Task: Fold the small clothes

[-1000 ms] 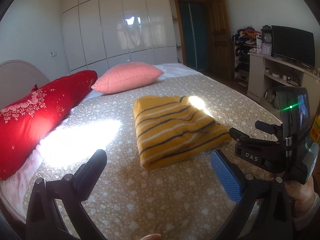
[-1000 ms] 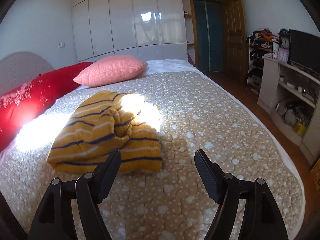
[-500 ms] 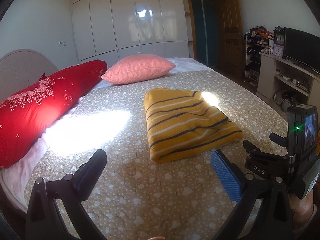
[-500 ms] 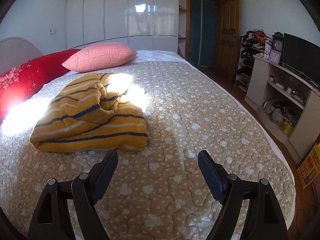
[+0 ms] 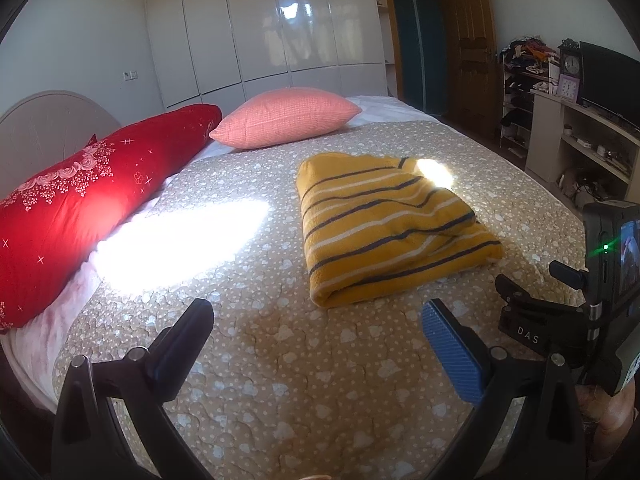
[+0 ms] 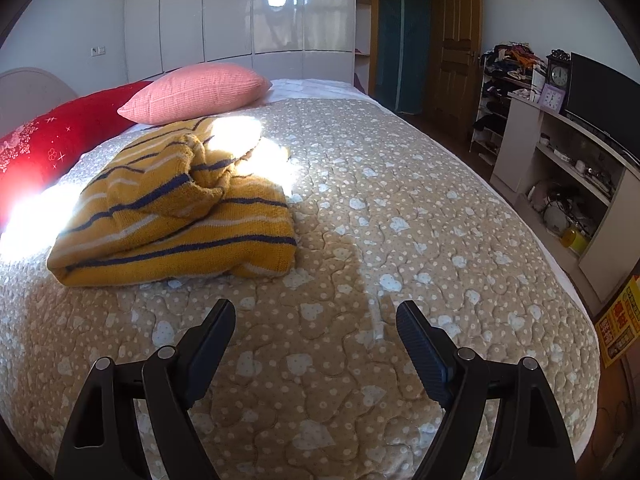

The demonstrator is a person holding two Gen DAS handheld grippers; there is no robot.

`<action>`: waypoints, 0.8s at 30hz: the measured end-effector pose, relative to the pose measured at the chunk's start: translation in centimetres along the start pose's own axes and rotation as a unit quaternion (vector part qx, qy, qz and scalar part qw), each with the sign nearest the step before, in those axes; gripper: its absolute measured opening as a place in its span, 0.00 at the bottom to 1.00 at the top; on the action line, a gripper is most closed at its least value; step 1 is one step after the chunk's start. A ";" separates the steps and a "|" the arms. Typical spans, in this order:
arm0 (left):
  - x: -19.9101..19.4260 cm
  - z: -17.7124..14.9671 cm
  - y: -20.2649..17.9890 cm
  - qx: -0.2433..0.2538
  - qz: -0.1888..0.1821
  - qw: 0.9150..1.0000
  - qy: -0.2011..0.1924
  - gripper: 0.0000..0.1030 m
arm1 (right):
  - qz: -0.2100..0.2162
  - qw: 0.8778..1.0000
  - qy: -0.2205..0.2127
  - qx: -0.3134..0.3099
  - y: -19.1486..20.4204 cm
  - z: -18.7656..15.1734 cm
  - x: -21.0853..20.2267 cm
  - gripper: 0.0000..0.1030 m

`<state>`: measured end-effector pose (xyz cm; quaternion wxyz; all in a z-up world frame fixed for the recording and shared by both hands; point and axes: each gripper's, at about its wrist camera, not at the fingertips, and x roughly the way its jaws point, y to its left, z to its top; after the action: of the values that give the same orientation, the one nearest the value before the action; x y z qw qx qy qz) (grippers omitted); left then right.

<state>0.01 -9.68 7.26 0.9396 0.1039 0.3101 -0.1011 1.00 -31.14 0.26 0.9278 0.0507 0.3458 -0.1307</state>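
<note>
A yellow striped sweater (image 5: pixel 384 224) lies folded into a thick bundle on the beige quilted bedspread (image 5: pixel 280 360), at the centre of the left wrist view and in the left middle of the right wrist view (image 6: pixel 176 216). From the right wrist view its top layer looks bunched and rumpled, with a bright patch of sunlight falling on its far edge. Neither tool touches it.

The left gripper (image 5: pixel 316 336) sits at the bottom of its frame with its jaws spread wide and only bedspread between them; the sweater's near edge lies just beyond its tips. The right gripper (image 6: pixel 316 332) is likewise wide apart at the bottom of its frame with nothing between its jaws, the sweater up and to the left of it. In the left wrist view the right gripper's body and camera show at the right edge (image 5: pixel 592 280).

Farther out, a red pillow (image 5: pixel 80 208) lies at the left and a pink pillow (image 5: pixel 284 122) behind the sweater. White wardrobe doors (image 5: pixel 280 20) fill the upper centre.
</note>
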 end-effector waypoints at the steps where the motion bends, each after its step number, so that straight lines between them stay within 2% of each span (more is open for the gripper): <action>1: 0.3 -0.1 0.1 -0.001 0.002 1.000 0.005 1.00 | 0.001 1.000 0.001 -0.002 0.1 -0.1 0.1 0.85; 10: 1.4 -0.7 0.7 -0.011 0.018 0.999 0.032 1.00 | 0.009 1.000 0.018 -0.008 1.0 -0.5 0.8 0.85; 24: 2.6 -1.3 0.7 -0.019 0.019 0.998 0.063 1.00 | 0.016 0.999 0.014 -0.041 2.8 -1.0 0.6 0.88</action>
<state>1.47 -9.04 4.79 0.9217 0.0977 0.3687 -0.0703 1.59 -28.42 -0.91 0.9260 0.0202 0.3631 -0.1014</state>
